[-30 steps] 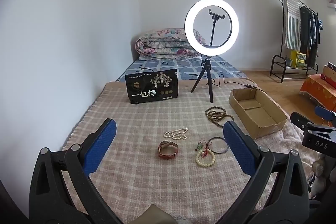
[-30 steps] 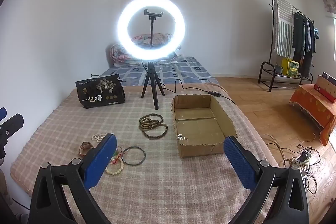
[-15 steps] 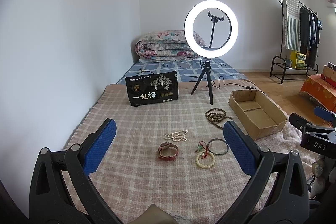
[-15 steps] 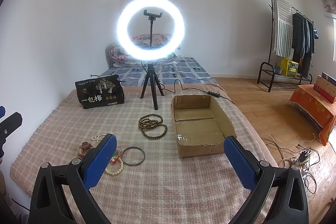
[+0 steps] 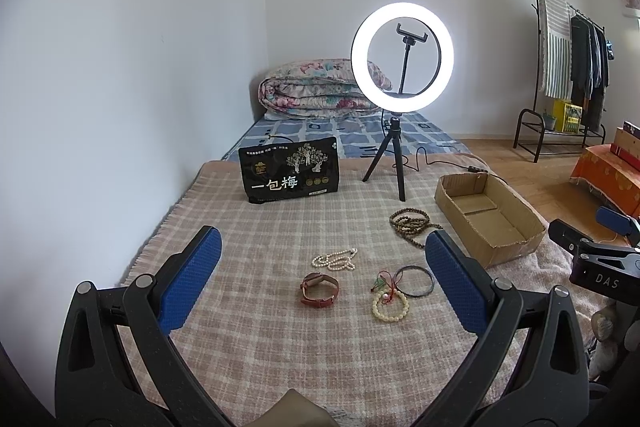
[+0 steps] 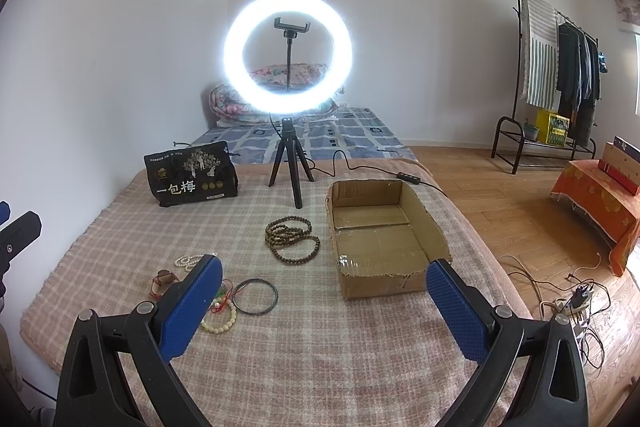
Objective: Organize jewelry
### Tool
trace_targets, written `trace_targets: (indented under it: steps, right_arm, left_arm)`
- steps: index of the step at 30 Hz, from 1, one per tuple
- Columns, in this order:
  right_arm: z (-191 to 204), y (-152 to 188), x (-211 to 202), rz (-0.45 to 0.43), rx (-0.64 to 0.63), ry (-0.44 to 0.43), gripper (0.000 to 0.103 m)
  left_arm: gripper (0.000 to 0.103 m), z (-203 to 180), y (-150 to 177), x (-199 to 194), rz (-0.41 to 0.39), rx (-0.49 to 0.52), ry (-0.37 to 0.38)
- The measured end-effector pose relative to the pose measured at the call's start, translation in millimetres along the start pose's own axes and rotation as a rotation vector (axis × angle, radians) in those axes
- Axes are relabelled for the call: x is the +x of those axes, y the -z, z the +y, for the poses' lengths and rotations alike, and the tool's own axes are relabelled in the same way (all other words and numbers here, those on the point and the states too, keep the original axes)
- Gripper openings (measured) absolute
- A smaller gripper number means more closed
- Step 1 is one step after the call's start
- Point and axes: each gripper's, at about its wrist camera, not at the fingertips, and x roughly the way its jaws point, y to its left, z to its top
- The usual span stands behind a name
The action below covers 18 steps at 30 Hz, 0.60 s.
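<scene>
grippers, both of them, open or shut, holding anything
Left gripper: open, blue-padded fingers wide apart, holding nothing.
Right gripper: open, holding nothing.

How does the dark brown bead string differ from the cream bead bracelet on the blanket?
The dark brown bead string is long and coiled in several loops; the cream bead bracelet is one small ring. The brown string lies nearer the cardboard box; the cream bracelet lies nearer the camera, with a red cord across it. Both lie flat on the checked blanket, untouched.
</scene>
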Motion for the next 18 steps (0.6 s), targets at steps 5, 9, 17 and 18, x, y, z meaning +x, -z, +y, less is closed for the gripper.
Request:
trace_targets:
  steps: [5,9,17,18]
  right_arm:
    - [2.4,1.8,0.8,0.004,-0.002,-0.002,0.103]
    - [3.0,1.8,1.9,0.006,-0.001,-0.003,0.103]
    - [3.0,1.7,1.6,0.007,-0.001,-0.002,0.103]
    - [3.3,1.8,1.6,0.007,-0.001,-0.002,0.103]
  left_arm:
    - [0.103,0.3,0.6,0.1,-0.001,0.000,0.000]
    - [0.103,-0.1,0.7,-0.7,-0.003,0.000,-0.002]
    - [0.103,-0.7,-1.2,-2.0,-0.005,-0.001,-0.001]
    - [0.103,-0.8,-1.4,-2.0,-0.005,-0.001,-0.002]
